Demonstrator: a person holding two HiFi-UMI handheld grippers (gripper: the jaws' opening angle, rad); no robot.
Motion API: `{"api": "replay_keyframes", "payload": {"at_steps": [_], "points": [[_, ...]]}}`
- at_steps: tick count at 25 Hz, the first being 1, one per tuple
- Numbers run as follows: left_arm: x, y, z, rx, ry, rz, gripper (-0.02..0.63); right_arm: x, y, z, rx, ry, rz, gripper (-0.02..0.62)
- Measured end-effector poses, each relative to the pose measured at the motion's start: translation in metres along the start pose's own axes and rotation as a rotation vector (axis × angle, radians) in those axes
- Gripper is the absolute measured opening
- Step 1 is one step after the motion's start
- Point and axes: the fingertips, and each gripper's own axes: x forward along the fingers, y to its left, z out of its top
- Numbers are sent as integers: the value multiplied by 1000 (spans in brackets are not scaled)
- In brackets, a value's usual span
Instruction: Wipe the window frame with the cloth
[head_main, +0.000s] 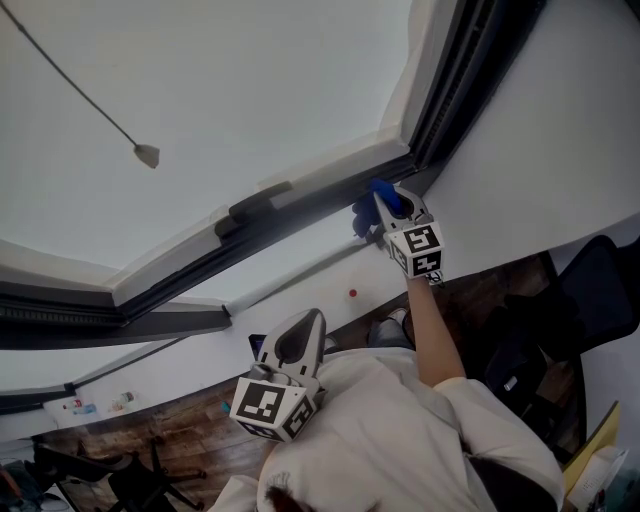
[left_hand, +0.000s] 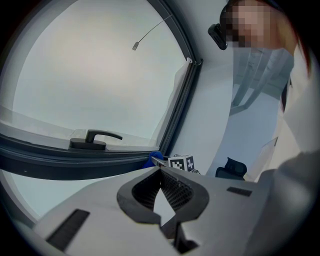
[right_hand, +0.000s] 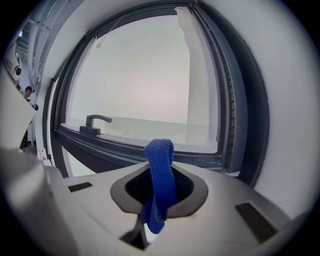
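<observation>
A blue cloth (right_hand: 160, 172) is folded into a loop and sticks up from my right gripper (right_hand: 161, 161), which is shut on it. In the head view that right gripper (head_main: 385, 203) holds the cloth (head_main: 364, 212) against the dark window frame (head_main: 300, 215), near its lower right corner. The frame's bottom rail (right_hand: 150, 150) lies just beyond the cloth. My left gripper (head_main: 312, 322) hangs low near my chest, well away from the window. Its jaws (left_hand: 160, 168) are shut with nothing between them. The left gripper view shows the cloth (left_hand: 152, 159) and the right gripper's marker cube (left_hand: 182, 162) ahead.
A dark window handle (head_main: 255, 208) sits on the sash left of the cloth. A thin cord with a small weight (head_main: 147, 154) hangs across the pane. A white wall (head_main: 540, 170) rises right of the frame. A dark chair (head_main: 600, 290) and wooden floor (head_main: 180, 430) lie below.
</observation>
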Motion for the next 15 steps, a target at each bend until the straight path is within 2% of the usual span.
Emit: {"api": "replay_keyframes", "payload": {"at_steps": [15], "points": [[7, 0, 1, 1, 3, 4, 5, -4, -36, -6, 29, 19, -68, 54]]}}
